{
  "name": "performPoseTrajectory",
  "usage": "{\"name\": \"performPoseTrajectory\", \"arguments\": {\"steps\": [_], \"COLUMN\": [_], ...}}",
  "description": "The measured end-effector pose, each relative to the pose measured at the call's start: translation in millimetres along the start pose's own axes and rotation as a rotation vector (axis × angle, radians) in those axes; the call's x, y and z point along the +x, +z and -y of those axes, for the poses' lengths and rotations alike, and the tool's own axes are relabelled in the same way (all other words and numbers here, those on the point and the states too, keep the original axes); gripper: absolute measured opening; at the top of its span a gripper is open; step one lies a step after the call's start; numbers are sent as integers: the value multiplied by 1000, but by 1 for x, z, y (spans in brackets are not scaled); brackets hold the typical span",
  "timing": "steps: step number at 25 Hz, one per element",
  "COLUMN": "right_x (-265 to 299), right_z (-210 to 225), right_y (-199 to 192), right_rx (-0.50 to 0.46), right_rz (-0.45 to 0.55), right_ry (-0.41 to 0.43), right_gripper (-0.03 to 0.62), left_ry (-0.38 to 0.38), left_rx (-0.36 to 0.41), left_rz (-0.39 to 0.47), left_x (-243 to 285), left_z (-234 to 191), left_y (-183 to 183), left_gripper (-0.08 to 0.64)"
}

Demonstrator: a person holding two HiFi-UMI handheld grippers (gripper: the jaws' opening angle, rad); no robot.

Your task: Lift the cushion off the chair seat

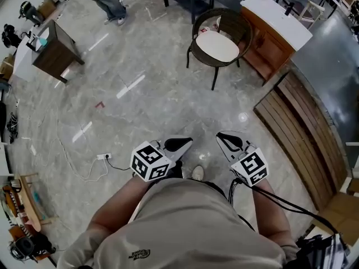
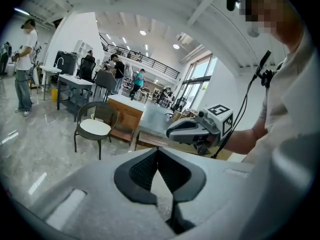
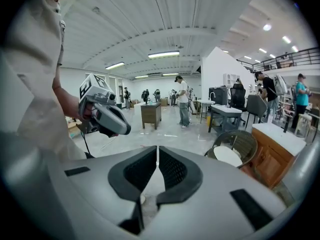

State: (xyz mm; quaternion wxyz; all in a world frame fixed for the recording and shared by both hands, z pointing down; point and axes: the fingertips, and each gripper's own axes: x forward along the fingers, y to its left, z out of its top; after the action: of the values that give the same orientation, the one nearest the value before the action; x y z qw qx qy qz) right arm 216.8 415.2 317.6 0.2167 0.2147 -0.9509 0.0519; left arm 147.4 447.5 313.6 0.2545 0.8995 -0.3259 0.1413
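Observation:
A dark wicker chair stands on the stone floor some way ahead of me, with a white round cushion lying flat on its seat. My left gripper and right gripper are held side by side low in front of my body, both far from the chair. Both are shut with nothing between the pads. The chair and cushion appear at the left of the left gripper view, beyond the left gripper. The right gripper view has the cushion at the right, past the right gripper.
A wooden counter with a white top stands right behind the chair. A slatted wooden platform runs along the right. A dark side table is at the far left, a person stands at the back, and a power strip with cable lies on the floor.

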Motion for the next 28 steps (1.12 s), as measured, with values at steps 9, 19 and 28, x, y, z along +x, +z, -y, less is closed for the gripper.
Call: {"name": "performPoseTrajectory", "arguments": {"steps": [9,19,28], "right_x": [59,171,261], "right_z": [62,120,149], "right_y": [29,76,119], "right_rx": [158,311,342], "right_rz": [47,14,-8], "right_ry": [-116,-245,-262], "right_gripper": [15,15,17], "left_ry": [-69,-184,-216], "left_rx": [35,93,106], "left_rz": [3,-26,-67], "left_x": [25,21,5], "left_z": [-78,-219,-310], "left_y": [38,105,127], "left_gripper": [8,8,8]}}
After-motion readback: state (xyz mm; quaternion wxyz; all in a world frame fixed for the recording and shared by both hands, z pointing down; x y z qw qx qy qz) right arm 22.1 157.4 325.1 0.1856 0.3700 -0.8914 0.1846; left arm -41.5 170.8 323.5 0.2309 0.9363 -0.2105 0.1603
